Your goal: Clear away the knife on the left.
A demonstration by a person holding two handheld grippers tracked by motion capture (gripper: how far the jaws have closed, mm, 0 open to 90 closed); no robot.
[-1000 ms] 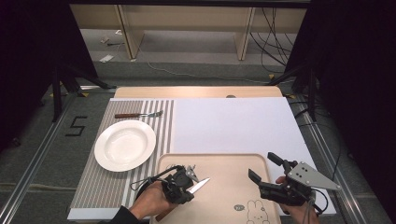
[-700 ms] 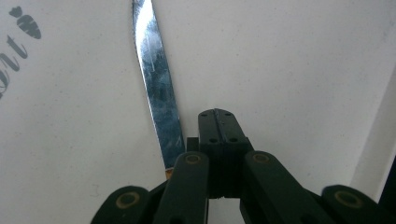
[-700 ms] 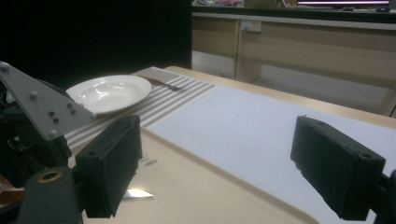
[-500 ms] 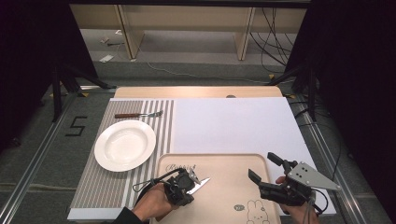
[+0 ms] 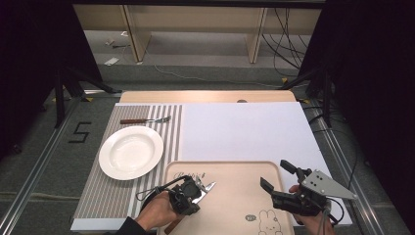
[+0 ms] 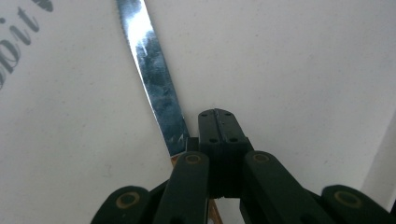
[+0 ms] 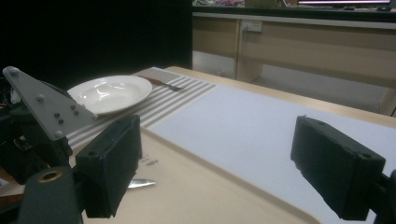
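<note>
A table knife (image 5: 207, 187) with a brown handle lies on the pale wooden tray (image 5: 230, 171), its blade pointing right. My left gripper (image 5: 194, 190) sits right over it. In the left gripper view the jaws (image 6: 218, 125) are pressed together, and the shiny blade (image 6: 152, 79) runs out beside and beneath them, not between the pads. My right gripper (image 5: 277, 175) hovers over the tray's right edge, open with nothing between its fingers. In the right gripper view the right gripper (image 7: 233, 163) shows a wide gap, and the knife tip (image 7: 140, 183) lies on the tray (image 7: 196, 186).
A white plate (image 5: 131, 152) rests on the striped placemat (image 5: 110, 196) at the left, with a fork (image 5: 145, 120) beyond it. A white mat (image 5: 244, 132) covers the far half of the table. The tray carries a rabbit drawing (image 5: 266, 218) near its front edge.
</note>
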